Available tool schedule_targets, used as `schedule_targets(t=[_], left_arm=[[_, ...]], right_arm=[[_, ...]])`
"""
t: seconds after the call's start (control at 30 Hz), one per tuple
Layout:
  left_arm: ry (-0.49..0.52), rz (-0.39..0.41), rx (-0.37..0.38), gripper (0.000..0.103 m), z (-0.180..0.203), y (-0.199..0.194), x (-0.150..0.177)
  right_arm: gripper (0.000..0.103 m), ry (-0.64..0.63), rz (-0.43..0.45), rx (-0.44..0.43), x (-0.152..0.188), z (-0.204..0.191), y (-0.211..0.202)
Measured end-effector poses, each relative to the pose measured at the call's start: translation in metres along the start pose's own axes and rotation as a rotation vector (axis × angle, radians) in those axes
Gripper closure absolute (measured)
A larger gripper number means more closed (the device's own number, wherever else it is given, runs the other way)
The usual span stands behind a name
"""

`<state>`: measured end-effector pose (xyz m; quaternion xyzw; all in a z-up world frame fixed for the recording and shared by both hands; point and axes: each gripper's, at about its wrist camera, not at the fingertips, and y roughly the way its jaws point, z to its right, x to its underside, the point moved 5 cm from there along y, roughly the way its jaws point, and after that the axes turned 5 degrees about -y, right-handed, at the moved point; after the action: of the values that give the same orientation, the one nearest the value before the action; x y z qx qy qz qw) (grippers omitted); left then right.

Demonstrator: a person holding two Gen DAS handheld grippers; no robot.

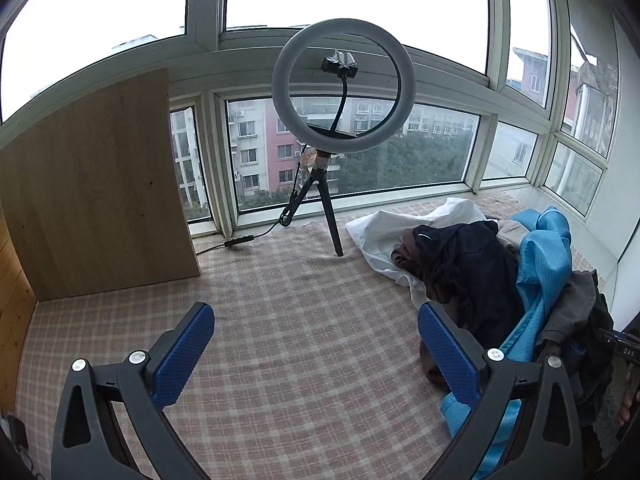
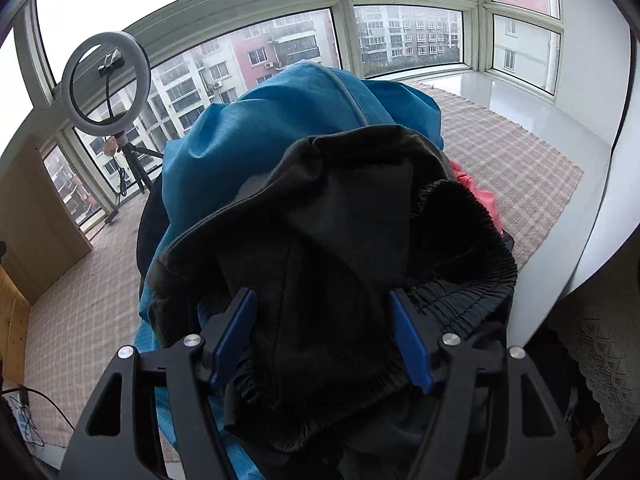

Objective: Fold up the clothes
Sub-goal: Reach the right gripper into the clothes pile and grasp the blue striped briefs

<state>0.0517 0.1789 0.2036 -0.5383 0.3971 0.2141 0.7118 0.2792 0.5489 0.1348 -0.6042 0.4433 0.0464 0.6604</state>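
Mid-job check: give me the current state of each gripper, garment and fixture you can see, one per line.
left gripper: open, empty, above the checked cloth.
right gripper: open, fingers astride the black garment, not closed on it.
black garment: crumpled, unfolded, elastic waistband showing.
blue garment: bunched, unfolded.
white garment: crumpled in the pile.
dark brown garment: heaped, unfolded.
ring light: upright on its tripod, unlit.
checked cloth: spread flat.

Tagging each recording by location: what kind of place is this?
Likely an enclosed balcony or sunroom in a high-floor flat: wraparound windows overlooking apartment blocks, a checked mat with a pile of clothes, and a ring light on a tripod.
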Motion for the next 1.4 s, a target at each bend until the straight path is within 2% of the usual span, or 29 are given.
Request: schedule_targets(t=[0.03, 0.1, 0.17, 0.27, 0.3, 0.37, 0.43, 0.5, 0.53, 0.57, 0.6, 0.63, 0.67, 0.7, 0.73, 0.83, 0.9, 0.97, 1.0, 1.2, 1.37, 1.4], left_arm=[[-0.002, -0.003, -0.008, 0.001, 0.0, 0.001, 0.001], [-0.007, -0.011, -0.031, 0.001, -0.006, 0.0, 0.003], [-0.017, -0.019, -0.053, 0.001, -0.014, -0.001, 0.005], [-0.04, -0.02, -0.073, 0.001, -0.03, -0.004, 0.006], [-0.049, -0.018, -0.074, 0.001, -0.035, -0.006, 0.005], [-0.062, -0.012, -0.071, 0.001, -0.045, -0.01, 0.004], [-0.057, -0.003, -0.073, 0.001, -0.055, -0.016, 0.002], [-0.046, 0.001, -0.073, 0.001, -0.064, -0.022, 0.001], [-0.044, 0.011, -0.072, 0.001, -0.07, -0.028, 0.0], [-0.043, 0.021, -0.071, 0.001, -0.076, -0.033, 0.0], [-0.041, 0.031, -0.07, 0.001, -0.082, -0.038, 0.0], [-0.045, 0.04, -0.072, 0.001, -0.089, -0.042, 0.0], [-0.05, 0.049, -0.074, 0.001, -0.096, -0.047, 0.0], [-0.059, 0.053, -0.078, 0.001, -0.103, -0.05, 0.0], [-0.07, 0.051, -0.078, 0.001, -0.11, -0.05, 0.001], [-0.1, 0.021, -0.077, 0.001, -0.125, -0.047, 0.006], [-0.108, 0.0, -0.074, 0.001, -0.127, -0.042, 0.009], [-0.111, -0.015, -0.067, 0.001, -0.127, -0.038, 0.012], [-0.106, -0.018, -0.063, 0.001, -0.125, -0.038, 0.014], [-0.047, -0.041, -0.068, 0.001, -0.107, -0.032, 0.021], [-0.044, -0.054, -0.046, 0.001, -0.094, -0.027, 0.024], [-0.037, -0.056, -0.043, 0.001, -0.091, -0.026, 0.025]], right_arm=[[0.098, -0.012, -0.021, -0.007, -0.001, -0.002, 0.007], [0.099, 0.056, -0.018, -0.077, -0.006, 0.005, 0.01], [0.099, 0.128, 0.066, -0.156, -0.02, 0.015, -0.009], [0.101, 0.195, 0.247, -0.251, -0.055, 0.026, -0.063], [0.102, 0.199, 0.282, -0.263, -0.069, 0.027, -0.079], [0.102, 0.172, 0.315, -0.222, -0.089, 0.021, -0.101], [0.103, 0.155, 0.392, -0.27, -0.105, 0.009, -0.129], [0.103, 0.121, 0.431, -0.235, -0.123, -0.001, -0.155], [0.103, 0.077, 0.423, -0.157, -0.128, -0.009, -0.162], [0.103, 0.046, 0.369, -0.072, -0.126, -0.012, -0.156], [0.102, 0.016, 0.312, 0.014, -0.124, -0.015, -0.149], [0.092, -0.013, 0.254, 0.099, -0.122, -0.017, -0.143], [0.071, 0.011, 0.191, 0.116, -0.111, -0.013, -0.132], [0.058, 0.051, 0.143, 0.102, -0.096, -0.005, -0.122], [0.039, 0.098, 0.119, 0.095, -0.08, 0.003, -0.113], [0.037, 0.199, 0.036, 0.095, -0.036, 0.02, -0.083], [0.037, 0.204, -0.035, 0.111, -0.015, 0.026, -0.059], [0.037, 0.209, -0.098, 0.162, 0.0, 0.035, -0.04], [0.037, 0.224, -0.104, 0.163, 0.007, 0.04, -0.036], [0.037, 0.322, -0.009, -0.013, 0.027, 0.042, -0.055], [0.038, 0.254, -0.044, -0.174, 0.034, -0.008, -0.05], [0.038, 0.23, -0.075, -0.175, 0.035, -0.02, -0.042]])
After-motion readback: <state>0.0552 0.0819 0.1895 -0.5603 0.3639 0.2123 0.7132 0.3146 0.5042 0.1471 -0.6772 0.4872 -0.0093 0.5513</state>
